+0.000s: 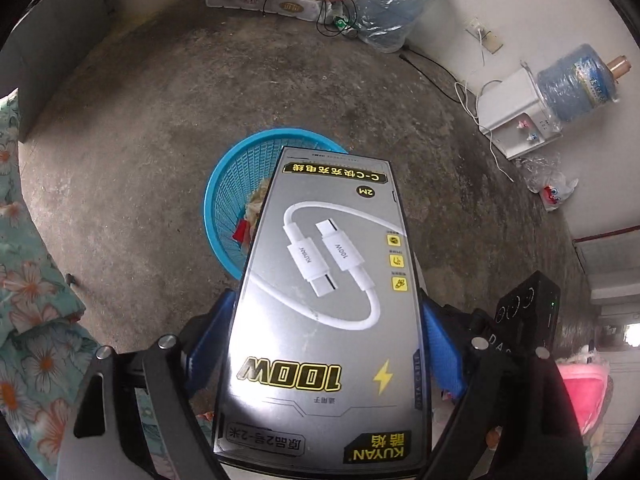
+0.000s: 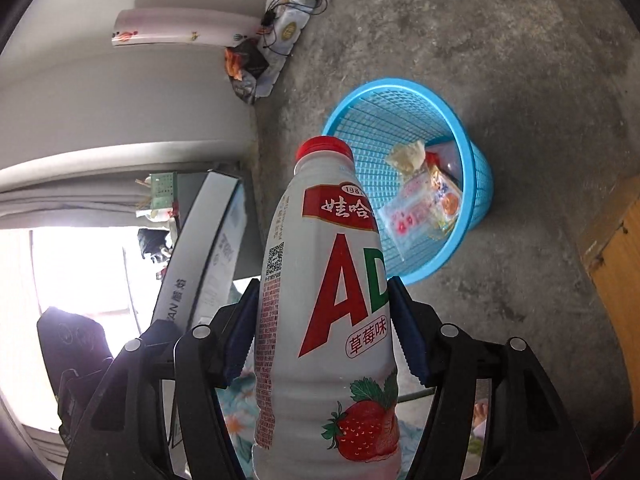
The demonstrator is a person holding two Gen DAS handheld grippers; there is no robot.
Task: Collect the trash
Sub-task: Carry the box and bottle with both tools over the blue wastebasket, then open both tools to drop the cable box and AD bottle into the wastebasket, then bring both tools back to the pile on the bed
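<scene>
Glossy cardboard cable box (image 1: 320, 312); smooth white plastic bottle (image 2: 324, 320); blue plastic mesh basket (image 2: 478, 168); rough, stained concrete floor (image 1: 160, 120).

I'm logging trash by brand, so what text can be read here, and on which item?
Cable box in the left gripper:
"KUYAN"
"100W"
"2M"
"C-C", followed by Chinese characters
"100W" and "KUYAN" on the pictured plugs
Smaller print along the box edges: too small to read.

Bottle in the right gripper:
"AD"
"娃哈" (cut off)
"草莓味"
Red fine print and QR code: unreadable.

Wrappers in the blue basket: too blurred.
</scene>
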